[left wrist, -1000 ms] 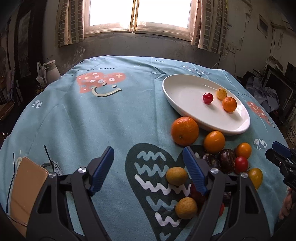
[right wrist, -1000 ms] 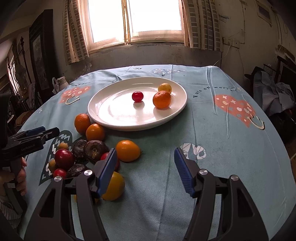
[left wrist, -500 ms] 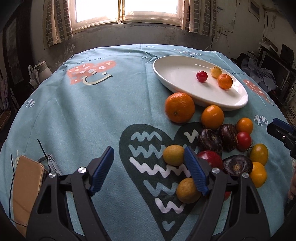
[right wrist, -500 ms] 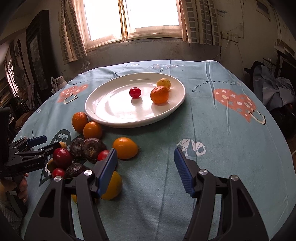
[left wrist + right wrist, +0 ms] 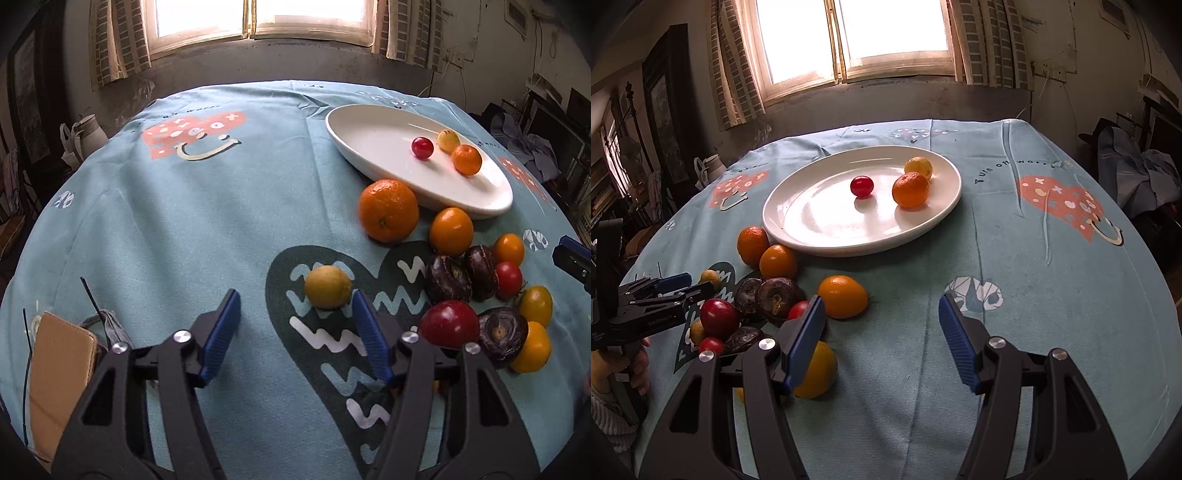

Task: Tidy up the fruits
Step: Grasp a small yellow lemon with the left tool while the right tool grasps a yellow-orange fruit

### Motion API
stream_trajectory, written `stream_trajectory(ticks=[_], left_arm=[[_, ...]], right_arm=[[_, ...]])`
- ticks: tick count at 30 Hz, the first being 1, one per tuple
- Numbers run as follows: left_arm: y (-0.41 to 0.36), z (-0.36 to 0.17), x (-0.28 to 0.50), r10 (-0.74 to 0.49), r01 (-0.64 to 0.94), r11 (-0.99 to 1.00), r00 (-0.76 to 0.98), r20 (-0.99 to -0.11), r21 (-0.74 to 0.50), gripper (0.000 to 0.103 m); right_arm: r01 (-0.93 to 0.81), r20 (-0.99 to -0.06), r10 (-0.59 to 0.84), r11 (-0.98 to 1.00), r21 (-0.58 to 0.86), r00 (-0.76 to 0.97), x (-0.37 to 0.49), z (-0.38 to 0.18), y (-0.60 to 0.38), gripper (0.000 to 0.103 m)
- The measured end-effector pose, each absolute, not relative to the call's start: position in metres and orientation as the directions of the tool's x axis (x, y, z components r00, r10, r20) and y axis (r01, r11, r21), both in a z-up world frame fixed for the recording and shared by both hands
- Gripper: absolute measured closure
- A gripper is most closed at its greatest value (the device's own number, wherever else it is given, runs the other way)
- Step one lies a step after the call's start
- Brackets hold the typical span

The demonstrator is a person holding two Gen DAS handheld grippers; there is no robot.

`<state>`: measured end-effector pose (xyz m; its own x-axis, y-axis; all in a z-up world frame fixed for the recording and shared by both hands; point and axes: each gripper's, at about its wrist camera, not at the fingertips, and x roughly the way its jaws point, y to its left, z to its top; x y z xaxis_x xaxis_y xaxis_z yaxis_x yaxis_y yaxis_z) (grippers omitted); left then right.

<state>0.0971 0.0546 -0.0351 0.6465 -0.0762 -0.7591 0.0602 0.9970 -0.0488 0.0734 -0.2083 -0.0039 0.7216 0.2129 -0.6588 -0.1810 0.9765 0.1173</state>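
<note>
Yellow lemon sits just beyond the closing, empty left claw; its fingertip could nudge it rolling away.

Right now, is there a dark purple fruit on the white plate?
No, the white plate holds only a small red fruit, an orange one and a yellow one.

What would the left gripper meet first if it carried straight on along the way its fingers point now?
Probably only the tablecloth. The left gripper, its jaws closing on nothing, points at bare cloth; the yellow lemon-like fruit sits just off-line by the right finger, though depth is hard to judge.
</note>
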Motion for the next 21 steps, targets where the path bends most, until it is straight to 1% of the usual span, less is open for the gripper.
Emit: stream_trajectory(ticks=[2, 3, 6, 8, 9, 11, 12, 14, 15, 16, 17, 18, 21], left_arm=[[0.057, -0.035, 0.101, -0.099, 0.059, 0.995, 0.645, -0.758, -0.080, 0.047], [0.055, -0.035, 0.102, -0.098, 0.061, 0.995, 0.647, -0.756, -0.077, 0.047], [0.043, -0.033, 0.107, -0.093, 0.095, 0.995, 0.660, -0.746, -0.041, 0.049], [0.036, -0.035, 0.113, -0.089, 0.110, 0.994, 0.649, -0.755, -0.022, 0.049], [0.034, -0.037, 0.117, -0.096, 0.117, 0.993, 0.639, -0.763, -0.027, 0.049], [0.037, -0.038, 0.122, -0.139, 0.129, 0.989, 0.627, -0.767, -0.075, 0.049], [0.039, -0.040, 0.124, -0.151, 0.126, 0.988, 0.619, -0.771, -0.092, 0.054], [0.042, -0.040, 0.125, -0.154, 0.118, 0.988, 0.618, -0.771, -0.103, 0.057], [0.041, -0.041, 0.124, -0.152, 0.119, 0.988, 0.619, -0.771, -0.099, 0.060], [0.040, -0.040, 0.124, -0.156, 0.126, 0.987, 0.621, -0.768, -0.099, 0.065], [0.039, -0.040, 0.123, -0.160, 0.132, 0.986, 0.620, -0.768, -0.099, 0.075], [0.039, -0.040, 0.121, -0.165, 0.137, 0.985, 0.620, -0.767, -0.101, 0.076], [0.039, -0.039, 0.117, -0.164, 0.137, 0.986, 0.625, -0.764, -0.099, 0.076]], right_arm=[[-0.185, -0.660, 0.217, 0.976, 0.119, 0.720, 0.073, -0.004, -0.208, 0.039], [-0.187, -0.661, 0.218, 0.975, 0.118, 0.718, 0.074, -0.005, -0.207, 0.039], [-0.189, -0.666, 0.217, 0.975, 0.115, 0.714, 0.075, -0.006, -0.206, 0.039], [-0.190, -0.671, 0.218, 0.975, 0.116, 0.708, 0.076, -0.008, -0.206, 0.039], [-0.192, -0.675, 0.221, 0.974, 0.119, 0.704, 0.076, -0.009, -0.206, 0.039], [-0.197, -0.682, 0.232, 0.972, 0.131, 0.693, 0.078, -0.011, -0.206, 0.039], [-0.199, -0.686, 0.238, 0.970, 0.137, 0.687, 0.079, -0.012, -0.205, 0.039], [-0.201, -0.695, 0.248, 0.968, 0.151, 0.675, 0.080, -0.014, -0.206, 0.039], [-0.198, -0.698, 0.252, 0.967, 0.159, 0.670, 0.081, -0.015, -0.207, 0.039], [-0.192, -0.701, 0.257, 0.966, 0.171, 0.666, 0.083, -0.017, -0.208, 0.039], [-0.183, -0.703, 0.260, 0.966, 0.185, 0.662, 0.084, -0.018, -0.211, 0.039], [-0.174, -0.705, 0.265, 0.964, 0.199, 0.658, 0.085, -0.019, -0.213, 0.039], [-0.191, -0.707, 0.314, 0.949, 0.251, 0.634, 0.085, -0.019, -0.215, 0.039]])
